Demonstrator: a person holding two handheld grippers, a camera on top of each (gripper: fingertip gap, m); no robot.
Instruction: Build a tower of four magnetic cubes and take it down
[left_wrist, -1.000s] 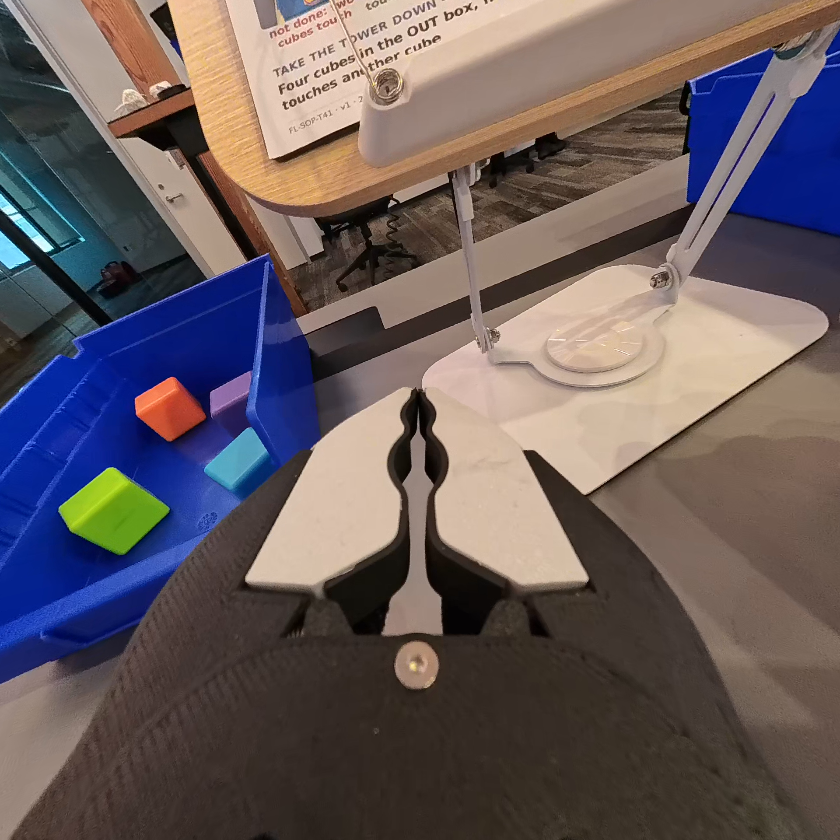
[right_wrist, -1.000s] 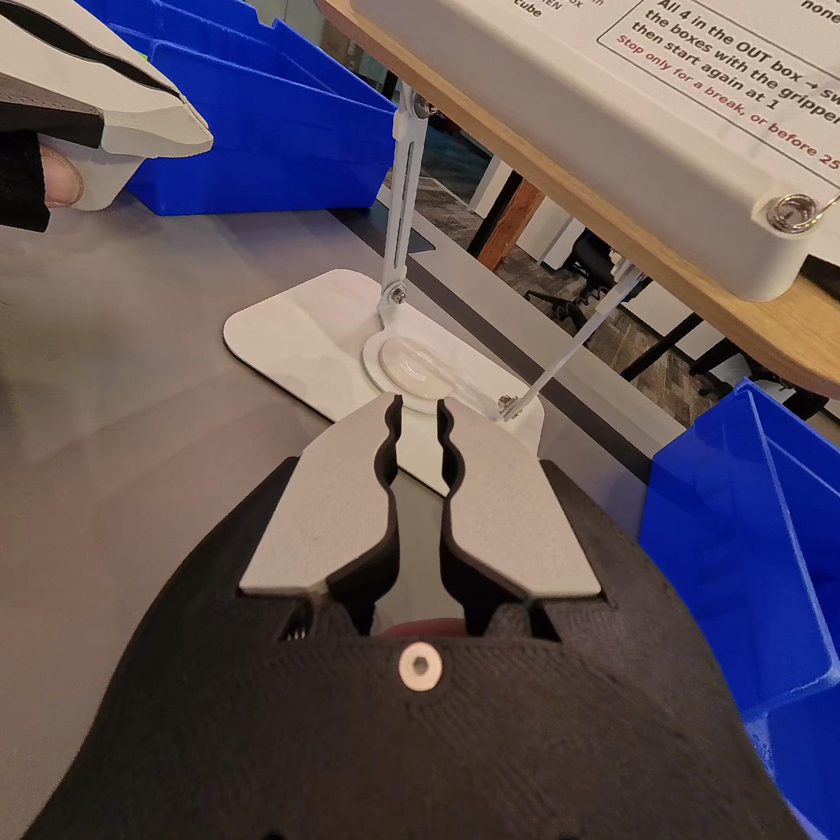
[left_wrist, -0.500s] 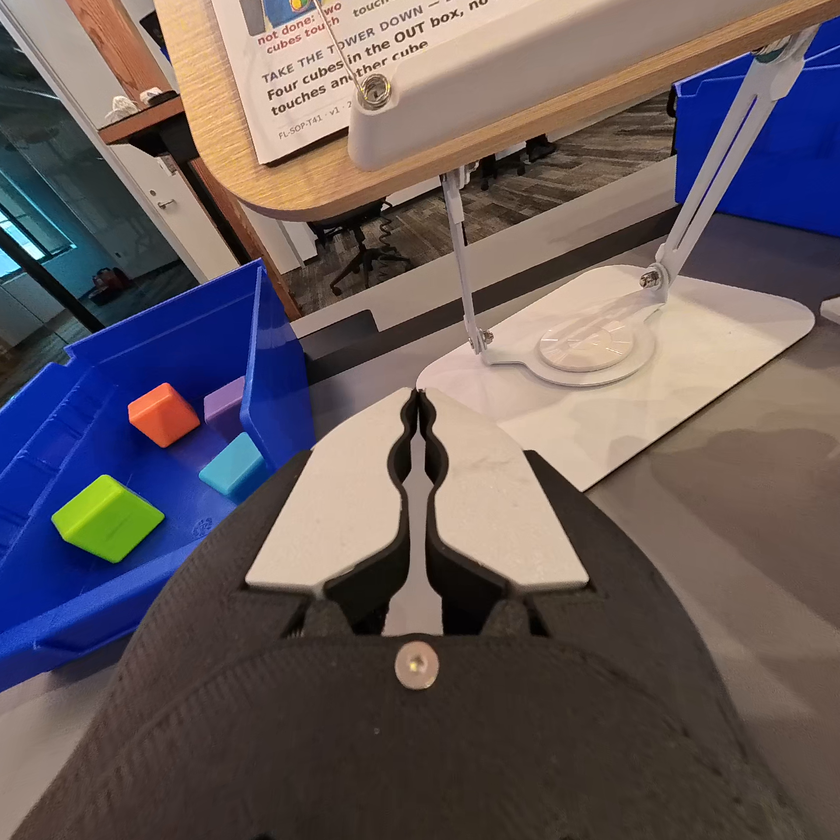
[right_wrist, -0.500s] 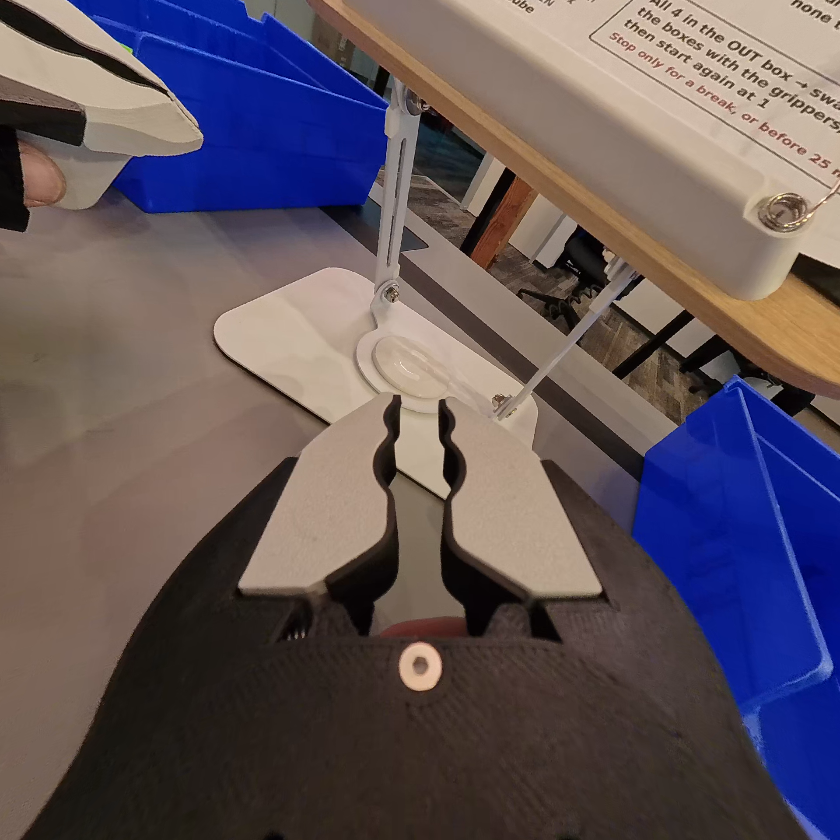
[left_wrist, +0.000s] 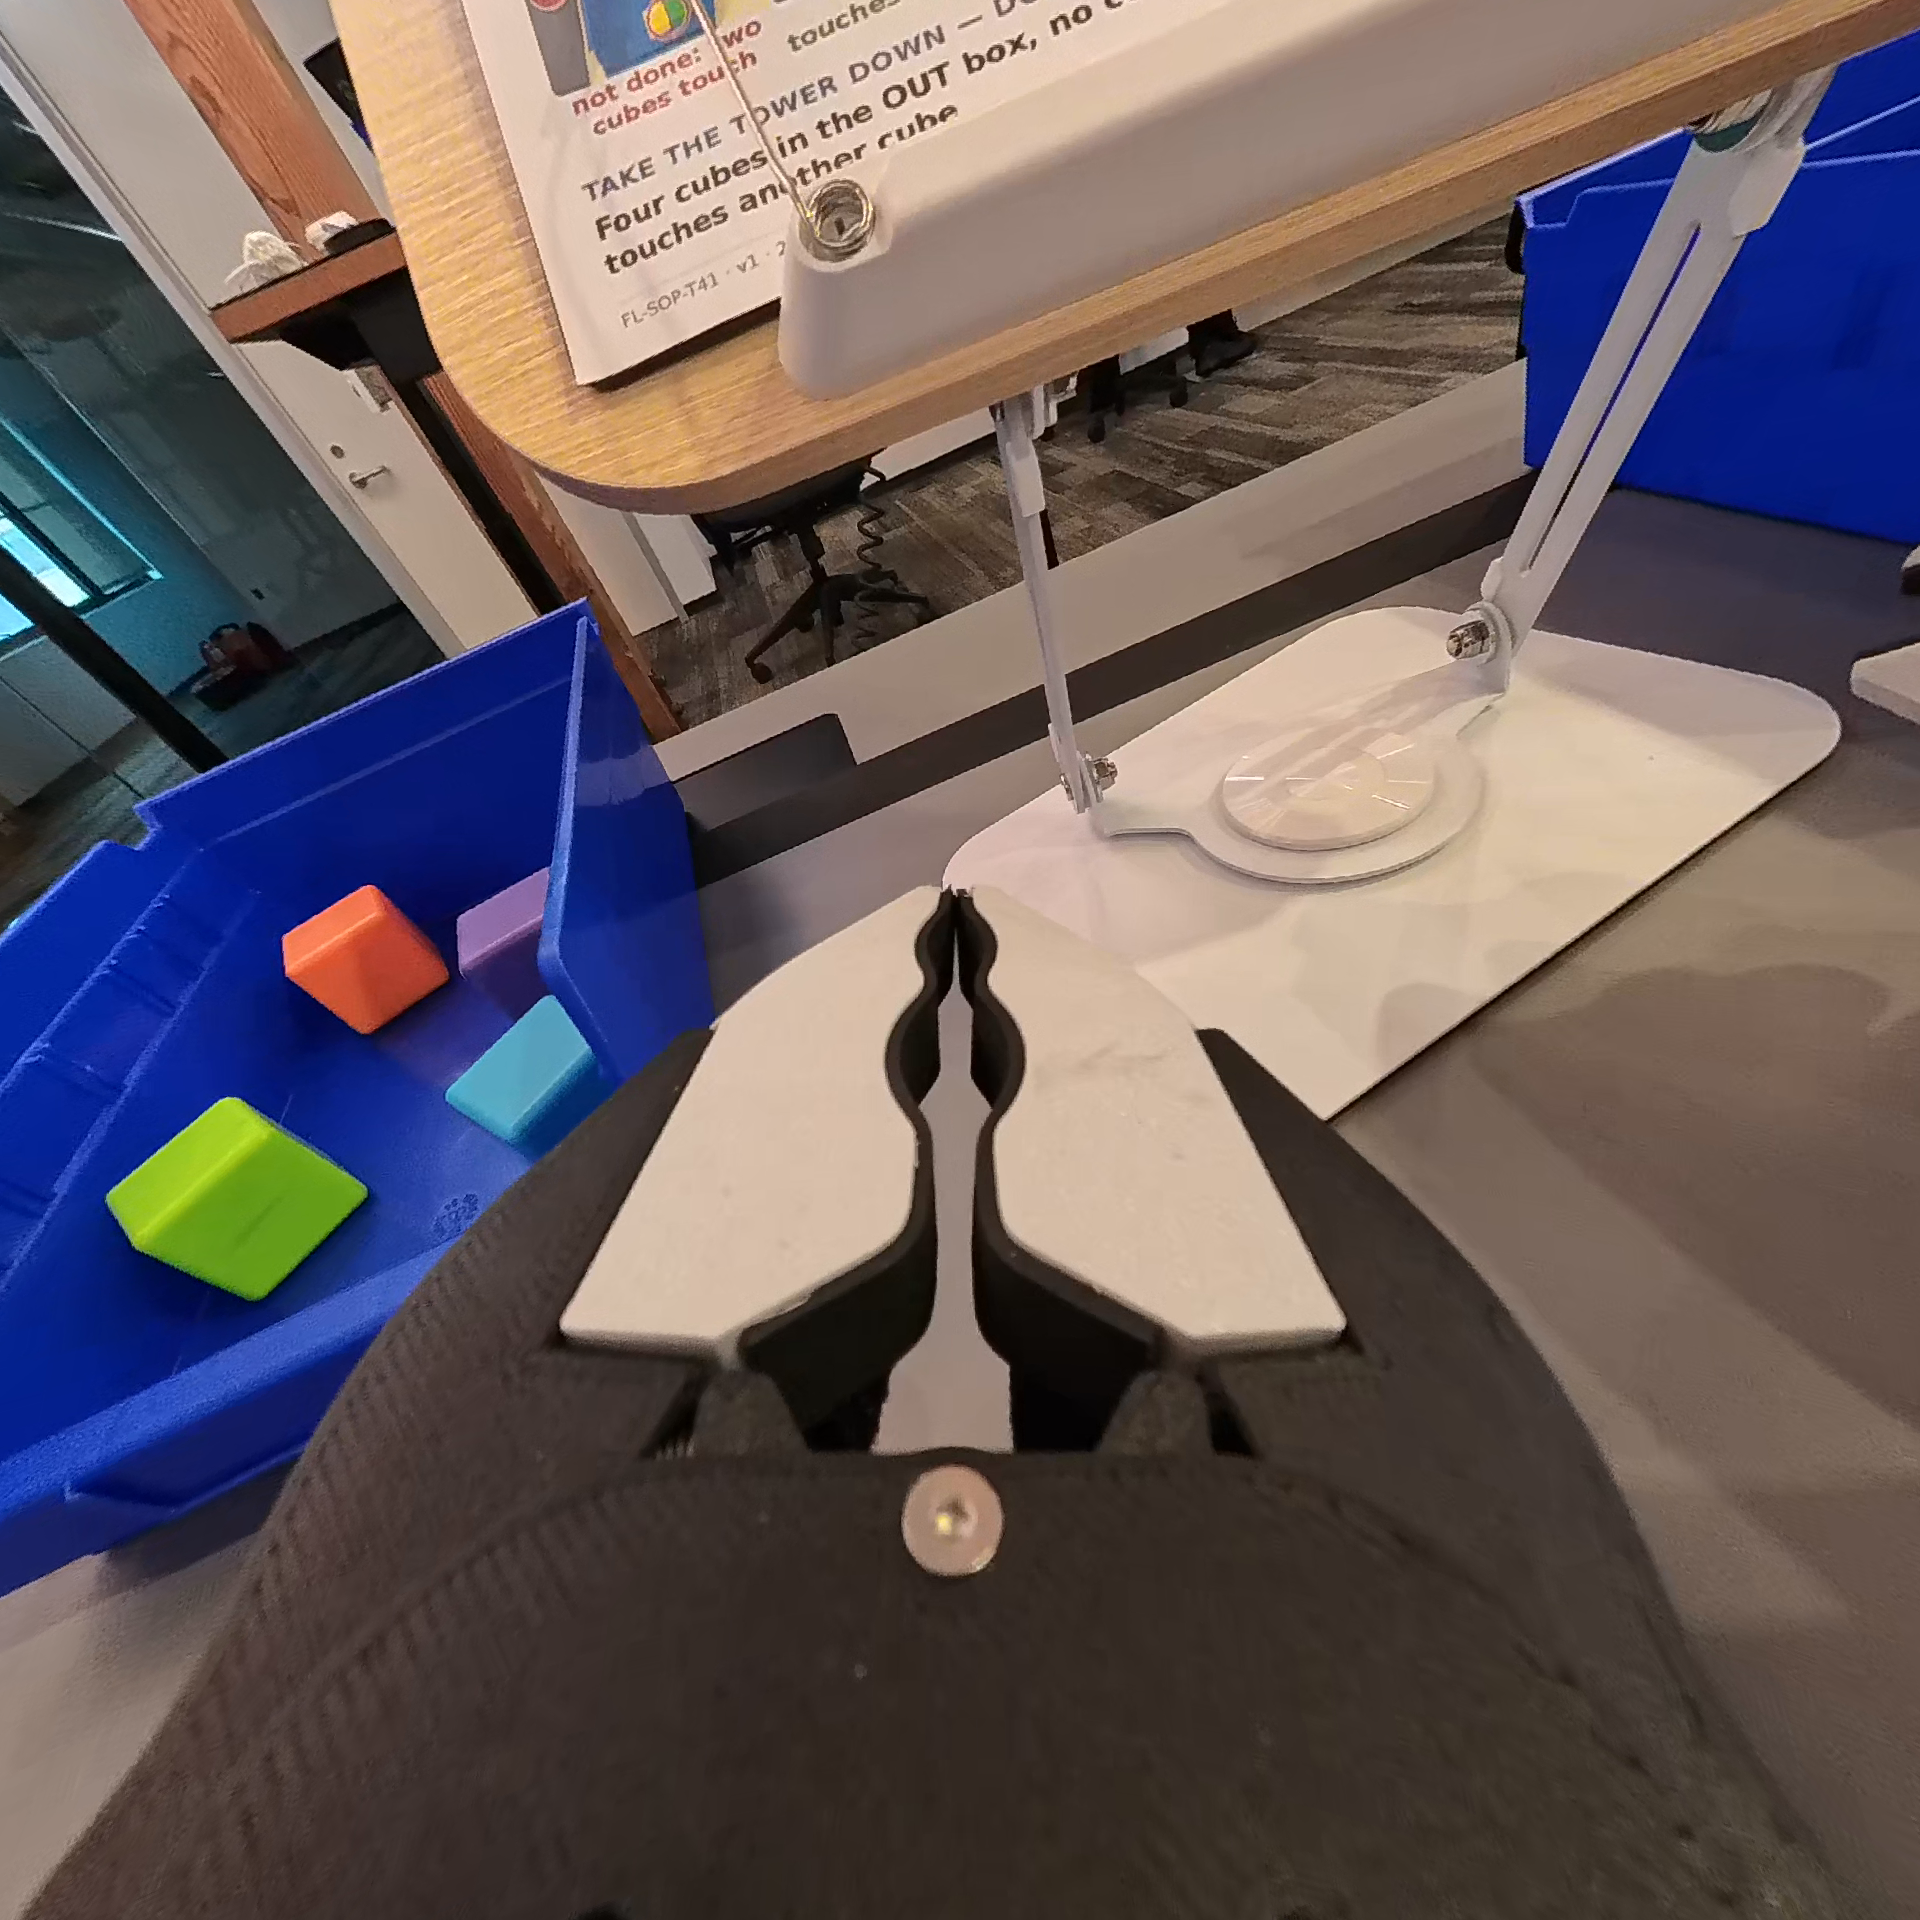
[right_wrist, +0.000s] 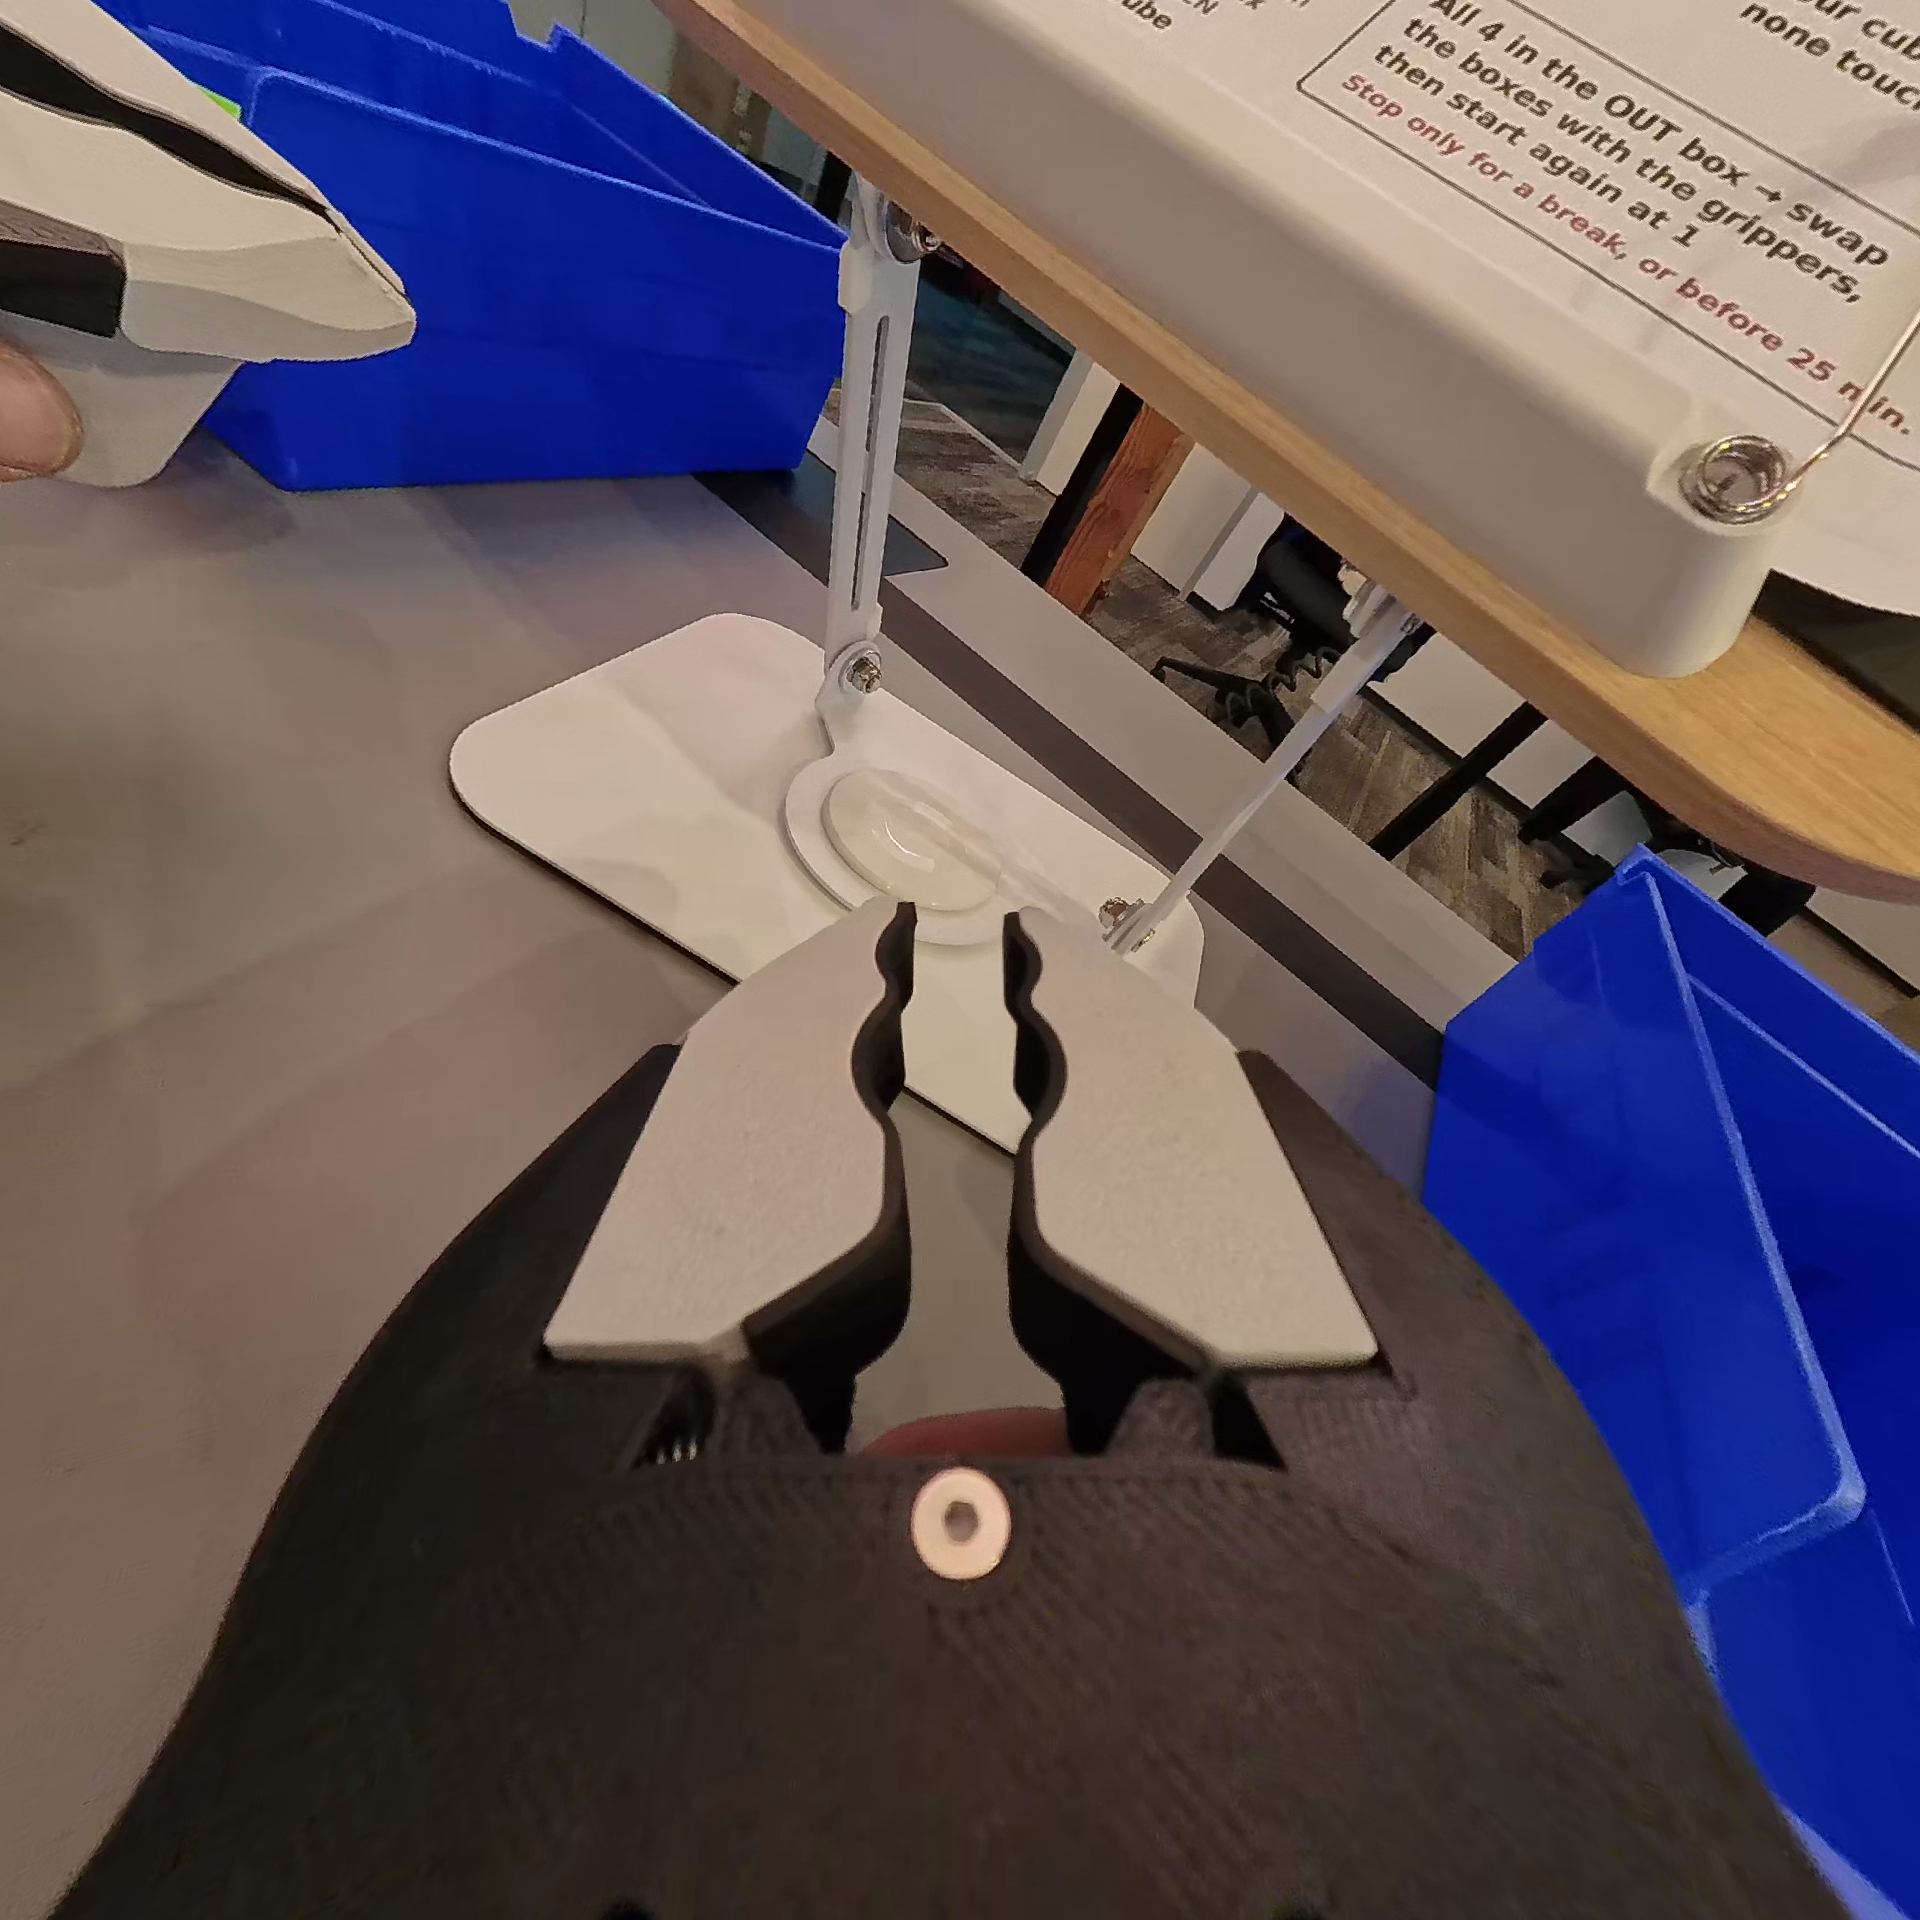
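In the left wrist view, four cubes lie apart in a blue bin (left_wrist: 125, 1455) at the left: orange (left_wrist: 364, 956), purple (left_wrist: 504, 930), cyan (left_wrist: 525, 1065) and green (left_wrist: 234, 1195). My left gripper (left_wrist: 956, 899) is shut and empty, over the grey table just right of that bin, with its tips at the edge of the white stand base (left_wrist: 1351, 997). My right gripper (right_wrist: 958, 920) is empty, its jaws a narrow gap apart, above the same base (right_wrist: 644, 790). The left gripper (right_wrist: 208, 260) also shows at the top left of the right wrist view.
A wooden board with a printed sheet and a white clip bar (left_wrist: 1143, 187) hangs low on two thin white struts (left_wrist: 1049, 623) over the base. A second blue bin (right_wrist: 1714, 1247) stands at the right, also seen in the left wrist view (left_wrist: 1714, 364). Grey table (right_wrist: 260, 935) lies between. Some 15 cm of space lies between my two pairs of fingers.
Both grippers have drifted slightly; the board sits a little closer overhead. The right gripper's edge now shows at the right of the left wrist view. Neither jaw opening has changed.
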